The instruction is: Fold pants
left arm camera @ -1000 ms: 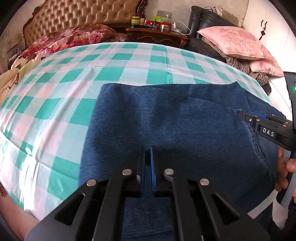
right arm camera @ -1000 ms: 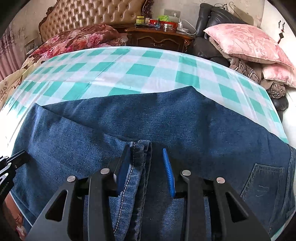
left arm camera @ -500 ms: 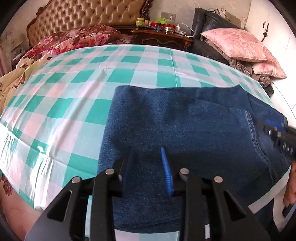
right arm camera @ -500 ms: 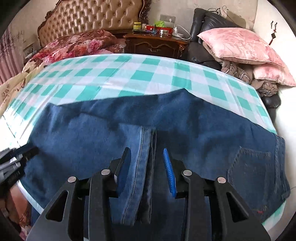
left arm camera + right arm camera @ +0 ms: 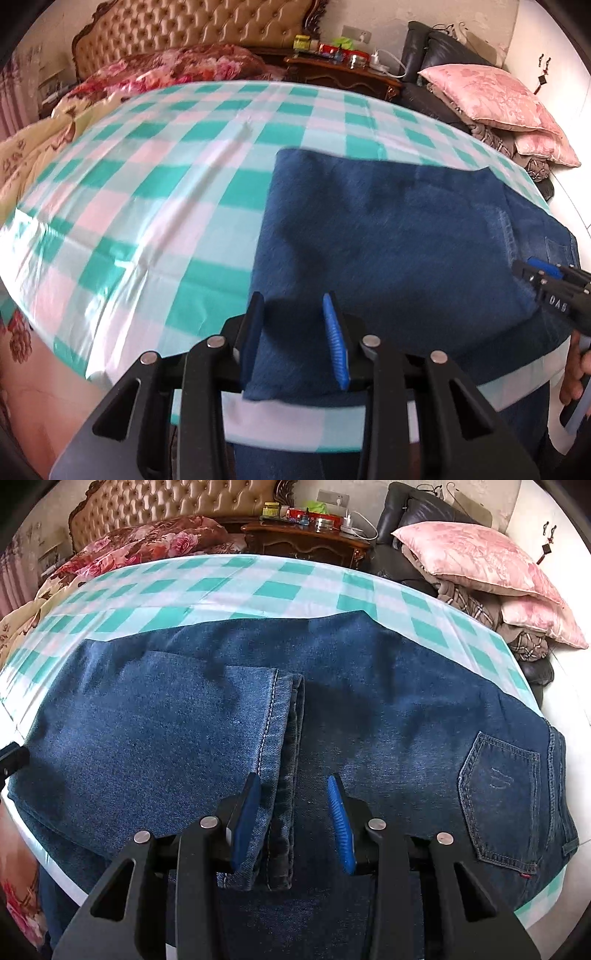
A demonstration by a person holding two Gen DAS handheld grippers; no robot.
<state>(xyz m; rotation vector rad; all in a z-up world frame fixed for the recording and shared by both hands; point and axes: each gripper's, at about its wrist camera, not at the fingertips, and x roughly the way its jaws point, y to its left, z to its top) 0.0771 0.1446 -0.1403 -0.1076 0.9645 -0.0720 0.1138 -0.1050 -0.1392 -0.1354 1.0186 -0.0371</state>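
Note:
Blue denim pants lie folded on the green, white and pink checked sheet. My left gripper is open above the fold's near left corner, touching nothing. In the right wrist view the pants show the leg hems laid over the seat, with a back pocket at the right. My right gripper is open, its jaws on either side of the hem edge and apart from it. It also shows at the right edge of the left wrist view.
A tufted headboard and floral bedding lie at the far end. A wooden nightstand with small items stands beyond the bed. Pink pillows are piled at the right. The near bed edge is just under both grippers.
My left gripper has opened, let go of the denim and pulled back toward the near edge. My right gripper stayed open and lifted away from the hems.

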